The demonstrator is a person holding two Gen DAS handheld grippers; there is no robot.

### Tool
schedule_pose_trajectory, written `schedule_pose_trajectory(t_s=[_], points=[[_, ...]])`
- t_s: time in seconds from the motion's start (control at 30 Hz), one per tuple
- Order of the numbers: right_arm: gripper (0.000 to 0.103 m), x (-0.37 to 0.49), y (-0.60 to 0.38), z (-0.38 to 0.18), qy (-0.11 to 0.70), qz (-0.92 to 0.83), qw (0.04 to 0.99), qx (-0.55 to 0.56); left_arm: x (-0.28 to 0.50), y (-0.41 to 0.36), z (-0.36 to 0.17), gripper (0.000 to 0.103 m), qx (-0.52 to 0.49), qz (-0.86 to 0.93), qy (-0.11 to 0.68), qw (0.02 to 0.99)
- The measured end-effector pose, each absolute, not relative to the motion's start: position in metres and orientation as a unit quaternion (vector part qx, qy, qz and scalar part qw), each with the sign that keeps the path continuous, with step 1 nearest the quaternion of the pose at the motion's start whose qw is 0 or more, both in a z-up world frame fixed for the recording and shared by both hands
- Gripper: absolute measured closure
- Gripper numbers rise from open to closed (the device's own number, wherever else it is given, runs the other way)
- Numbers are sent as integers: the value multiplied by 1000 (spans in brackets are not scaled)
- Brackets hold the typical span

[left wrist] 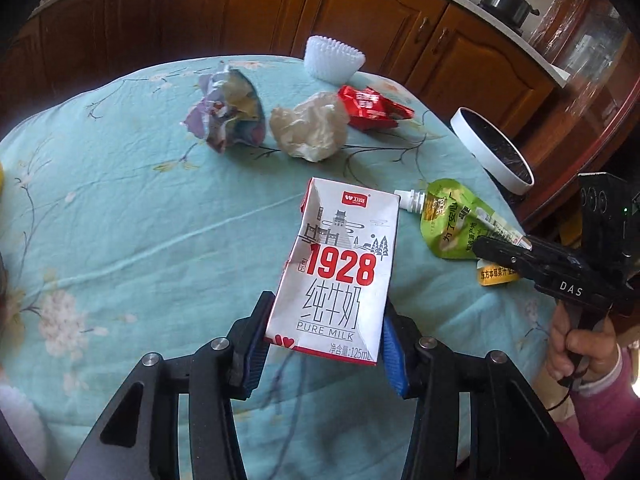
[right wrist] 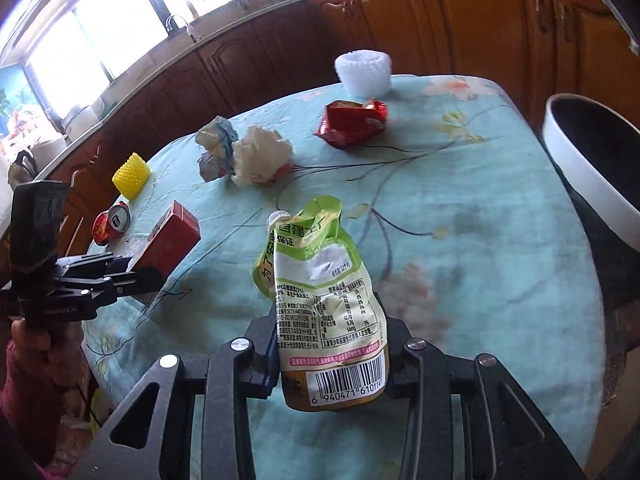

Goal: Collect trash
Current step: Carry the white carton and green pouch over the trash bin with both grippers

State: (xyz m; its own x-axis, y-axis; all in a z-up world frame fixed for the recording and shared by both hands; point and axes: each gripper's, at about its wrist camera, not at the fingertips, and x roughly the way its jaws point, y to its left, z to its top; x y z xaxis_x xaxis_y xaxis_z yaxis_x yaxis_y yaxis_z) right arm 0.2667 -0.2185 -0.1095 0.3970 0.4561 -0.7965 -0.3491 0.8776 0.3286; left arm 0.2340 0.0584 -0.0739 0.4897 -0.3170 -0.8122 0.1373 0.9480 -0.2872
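My left gripper (left wrist: 324,336) is shut on a white and red milk carton (left wrist: 340,268) and holds it above the teal tablecloth (left wrist: 120,220). My right gripper (right wrist: 332,344) is shut on a green drink pouch (right wrist: 320,288) with a white spout, also held above the cloth. The pouch (left wrist: 452,220) and right gripper (left wrist: 496,250) show at right in the left wrist view. The carton (right wrist: 172,236) and left gripper (right wrist: 140,270) show at left in the right wrist view. A white-rimmed trash bin (right wrist: 592,168) stands off the table's right edge.
On the table lie a crumpled foil wrapper (left wrist: 232,112), a crumpled tissue (left wrist: 310,126), a red snack bag (left wrist: 372,108), a white foam cup (left wrist: 332,58), a yellow foam sleeve (right wrist: 131,175) and a crushed red can (right wrist: 112,224). Wooden cabinets (right wrist: 440,20) stand behind.
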Motion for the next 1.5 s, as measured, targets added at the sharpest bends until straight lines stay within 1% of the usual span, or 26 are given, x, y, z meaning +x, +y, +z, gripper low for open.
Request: schedule_pose_trajectory(t_s=[0.13,0.33,0.57,0.8,1.07,1.23,1.5], points=[[66,265,-262,-96,474,217,849,91,242,26,-65,56,-89,-147,474,864],[66,264,-321,-78,444,182,865,148,264,-28,-60,56,-58,-187,471,860],[66,269,-362,-65,416,140,881,175,298,-60,-50,56,-46,-213,452,865],[66,284,-394,-47,395,92,899,166,332,-102,-42,56,-36,-245,437,865],[66,305,-414,-32,373,40,916,141,378,-152,-46,56,-4,-265,433,862],[66,323,-427,-33,374,24,918,127,407,-181,-47,56,13,-268,434,860],[66,349,-443,-43,389,7,913,122,456,-221,-60,56,30,-267,458,847]])
